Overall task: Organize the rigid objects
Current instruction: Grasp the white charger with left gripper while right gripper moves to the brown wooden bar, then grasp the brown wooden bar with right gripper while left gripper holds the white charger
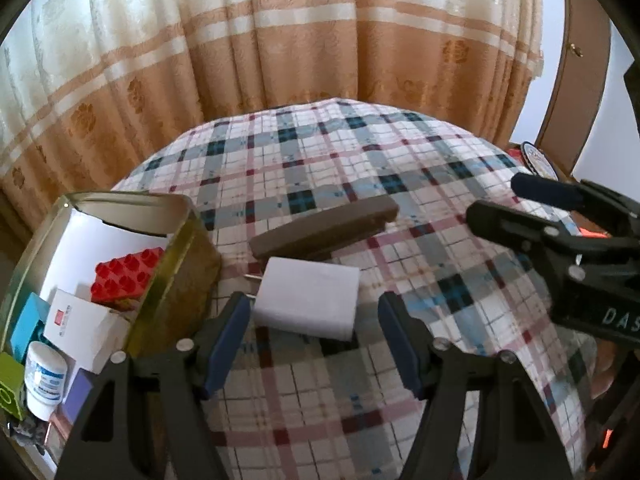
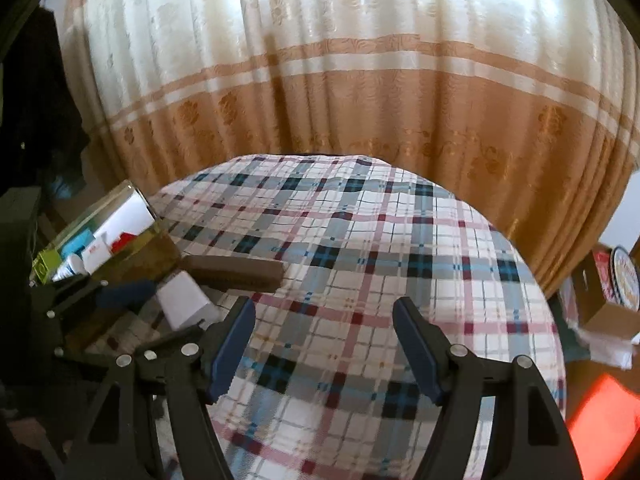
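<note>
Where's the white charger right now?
In the left wrist view, the white charger lies on the plaid cloth between the open left tongs, beside the tin, before the brown bar.

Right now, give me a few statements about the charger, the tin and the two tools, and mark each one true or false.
1. The left tool is open around the white charger. True.
2. The brown block lies inside the gold tin. False: it lies on the plaid cloth, beside the tin.
3. A red brick sits in the tin. True.
4. The right tool grips the charger. False: it is open and empty.
</note>
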Tool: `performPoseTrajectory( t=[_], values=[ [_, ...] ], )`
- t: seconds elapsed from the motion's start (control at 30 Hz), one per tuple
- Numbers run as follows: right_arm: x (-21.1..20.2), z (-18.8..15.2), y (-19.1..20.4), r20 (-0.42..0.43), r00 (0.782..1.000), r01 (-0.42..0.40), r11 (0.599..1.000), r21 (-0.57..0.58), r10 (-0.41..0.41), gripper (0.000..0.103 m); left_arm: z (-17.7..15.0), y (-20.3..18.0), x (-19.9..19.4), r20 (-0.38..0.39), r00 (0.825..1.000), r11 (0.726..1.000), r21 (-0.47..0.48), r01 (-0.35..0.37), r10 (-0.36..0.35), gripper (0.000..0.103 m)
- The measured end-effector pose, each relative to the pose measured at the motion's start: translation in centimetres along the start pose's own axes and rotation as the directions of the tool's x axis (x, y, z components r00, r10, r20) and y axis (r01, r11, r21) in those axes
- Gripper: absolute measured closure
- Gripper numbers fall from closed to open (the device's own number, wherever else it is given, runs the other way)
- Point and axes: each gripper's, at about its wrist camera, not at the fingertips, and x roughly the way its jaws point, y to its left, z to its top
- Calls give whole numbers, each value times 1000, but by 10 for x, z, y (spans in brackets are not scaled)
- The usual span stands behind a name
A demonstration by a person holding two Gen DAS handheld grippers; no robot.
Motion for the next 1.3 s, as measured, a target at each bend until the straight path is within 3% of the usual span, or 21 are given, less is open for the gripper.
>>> performPoseTrajectory(
  t=[0.1,0.33,0.57,0.87,1.17,1.2,1.3],
  values=[
    [9,4,-5,-18,1000,4,1000,-8,-4,30,-2,0,9,-10,1000,1000,-7,-22,22,47],
    [22,5,-5,-43,999,-5,1000,-20,4,30,-8,1,6,4,999,999,-19,-32,32,48],
    [38,19,16,-50,997,-58,988,-144,51,30,-23,8,-7,4,998,996,-54,-69,69,48],
    [61,24,63,-98,984,-171,915,-364,145,30,-27,10,-10,1,997,995,-67,-76,76,48],
    [88,32,60,-153,970,-230,919,-319,189,30,-26,12,-8,5,996,992,-87,-86,87,47],
    [89,32,59,-162,967,-239,919,-312,196,32,-26,12,-8,5,996,992,-87,-86,86,47],
    [91,30,61,-187,961,-255,914,-316,203,59,-25,11,-8,8,996,992,-87,-89,90,47]
  ],
)
